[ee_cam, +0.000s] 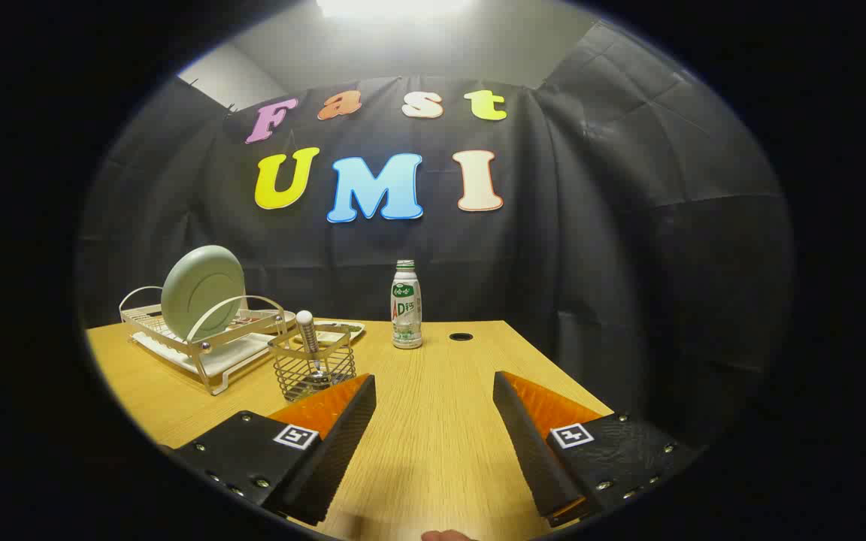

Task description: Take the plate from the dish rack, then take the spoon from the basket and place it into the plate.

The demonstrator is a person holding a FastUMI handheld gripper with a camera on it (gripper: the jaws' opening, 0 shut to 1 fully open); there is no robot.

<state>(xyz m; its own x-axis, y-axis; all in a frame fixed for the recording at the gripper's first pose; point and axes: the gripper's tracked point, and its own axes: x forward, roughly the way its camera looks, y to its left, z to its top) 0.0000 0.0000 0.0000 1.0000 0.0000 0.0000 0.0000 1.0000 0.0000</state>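
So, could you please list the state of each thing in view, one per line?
Gripper: open, holding nothing, fingers apart over bare table.
Plate: standing on edge in the rack, not yet taken.
Rack: on the table, holding the plate.
Spoon: upright in the basket, handle up.
Basket: upright, just ahead of the left finger.
Bottle: upright, capped, beyond the fingers.

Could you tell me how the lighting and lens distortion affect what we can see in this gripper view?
In the gripper view, a bright ceiling light blows out overhead, while the table is evenly lit; the fisheye bends the table edges; the plate, dish rack, basket, spoon and bottle stay sharp; the open hand-held gripper holds nothing.
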